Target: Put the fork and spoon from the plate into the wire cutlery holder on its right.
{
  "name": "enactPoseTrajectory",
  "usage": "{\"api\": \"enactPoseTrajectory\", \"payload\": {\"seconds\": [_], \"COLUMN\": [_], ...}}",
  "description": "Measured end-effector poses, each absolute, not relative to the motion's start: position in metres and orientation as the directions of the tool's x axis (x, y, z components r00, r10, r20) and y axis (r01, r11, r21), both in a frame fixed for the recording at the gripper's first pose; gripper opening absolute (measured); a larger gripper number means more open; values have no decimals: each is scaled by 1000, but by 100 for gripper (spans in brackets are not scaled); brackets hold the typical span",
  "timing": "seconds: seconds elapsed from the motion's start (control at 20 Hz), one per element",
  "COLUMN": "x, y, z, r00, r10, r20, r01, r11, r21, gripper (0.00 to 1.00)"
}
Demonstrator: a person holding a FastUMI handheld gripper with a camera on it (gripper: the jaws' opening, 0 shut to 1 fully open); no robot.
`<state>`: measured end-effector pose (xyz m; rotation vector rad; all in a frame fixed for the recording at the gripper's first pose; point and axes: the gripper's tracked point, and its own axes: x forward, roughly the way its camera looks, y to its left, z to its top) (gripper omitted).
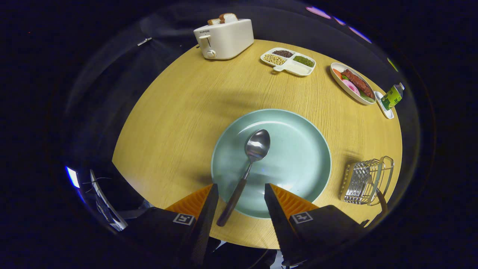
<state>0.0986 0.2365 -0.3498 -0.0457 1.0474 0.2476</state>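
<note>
The hand-held gripper (241,194) gapes wide above the spoon (249,164) handle. The spoon lies on the plate (298,164). The wire holder (368,181) stands near the table's (179,112) right edge.

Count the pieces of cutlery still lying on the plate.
1: the spoon on the plate, its handle between the open hand-held gripper fingers. A dark handle stands in the wire holder.

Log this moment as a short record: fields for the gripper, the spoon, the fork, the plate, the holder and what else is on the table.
gripper: fingers open, holding nothing
spoon: lying on the plate, bowl away from the fingers, handle running back between them
fork: a handle stands in the holder; likely the fork, its head hidden
plate: on the round wooden table, just ahead of the fingers
wire cutlery holder: right of the plate
beyond the plate: toaster with bread, divided dish, food plate, bottle
</note>
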Motion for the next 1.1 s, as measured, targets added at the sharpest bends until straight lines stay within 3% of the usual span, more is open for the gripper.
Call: {"api": "enactPoseTrajectory", "payload": {"seconds": [0.25, 0.4, 0.45, 0.5, 0.7, 1.1], "x": [110, 112, 108, 116, 114, 111], "y": [233, 233, 231, 231, 225, 180], "z": [-372, -386, -389, -392, -388, -307], "r00": [449, 417, 395, 411, 382, 446], "r10": [172, 165, 157, 158, 185, 281], "r20": [-877, -894, -905, -898, -905, -850], "r01": [-174, -152, -151, -163, -174, -207], "r11": [979, 982, 983, 982, 977, 956], "r21": [103, 110, 104, 99, 126, 207], "gripper": [67, 41, 25, 19, 7, 6]}}
